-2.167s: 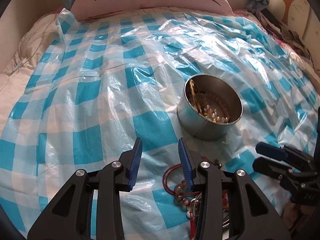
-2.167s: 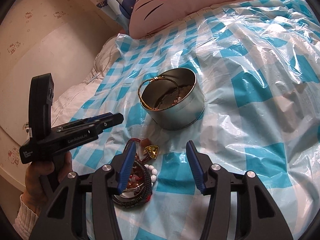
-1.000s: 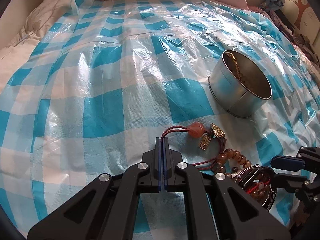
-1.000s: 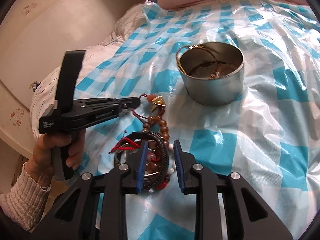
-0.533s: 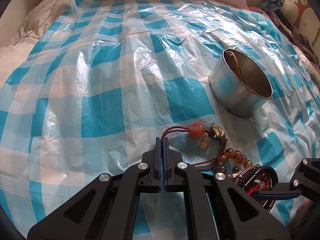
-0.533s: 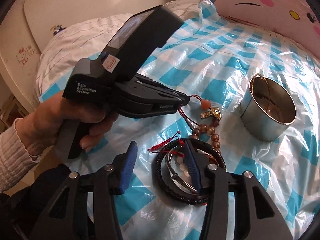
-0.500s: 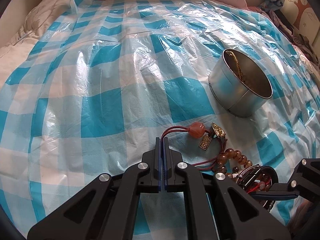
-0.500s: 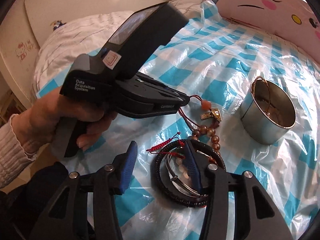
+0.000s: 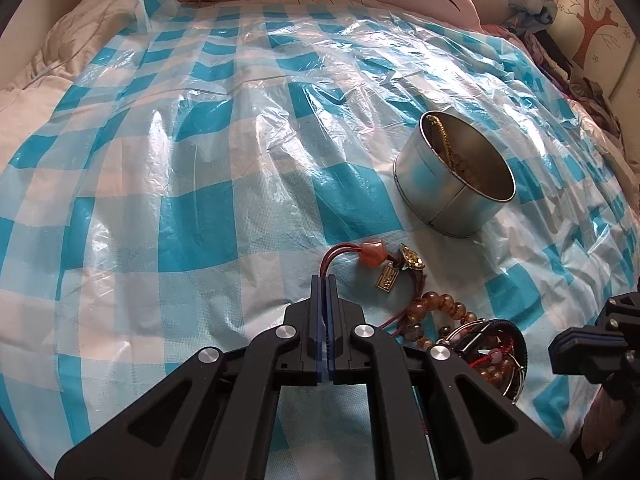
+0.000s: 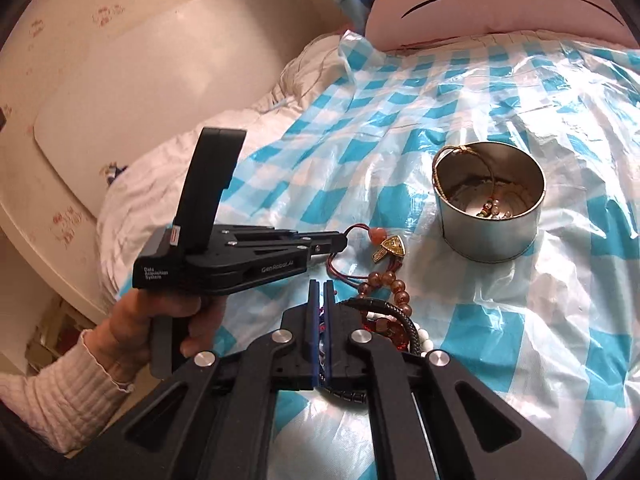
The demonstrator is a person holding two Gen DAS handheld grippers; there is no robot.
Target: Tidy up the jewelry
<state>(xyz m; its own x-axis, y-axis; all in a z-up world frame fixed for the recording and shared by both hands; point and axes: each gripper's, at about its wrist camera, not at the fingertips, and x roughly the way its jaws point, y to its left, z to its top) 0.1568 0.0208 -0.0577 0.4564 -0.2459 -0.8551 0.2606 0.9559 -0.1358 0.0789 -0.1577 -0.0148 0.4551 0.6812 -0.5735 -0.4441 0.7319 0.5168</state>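
Bed (image 9: 72, 52) under checked plastic sheet (image 9: 200, 184): tin (image 9: 452, 196), jewelry pile (image 9: 448, 320).

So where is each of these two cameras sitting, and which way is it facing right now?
Left wrist: sits on the left gripper, looking down its shut fingers across the checked sheet toward the tin; the red cord lies at its tips, the right gripper at the right edge.
Right wrist: sits on the right gripper, shut, facing the tin and pink pillow; the left gripper, hand and white sleeve show at the left.
Shared: tin, bead bracelet, sheet, both grippers.
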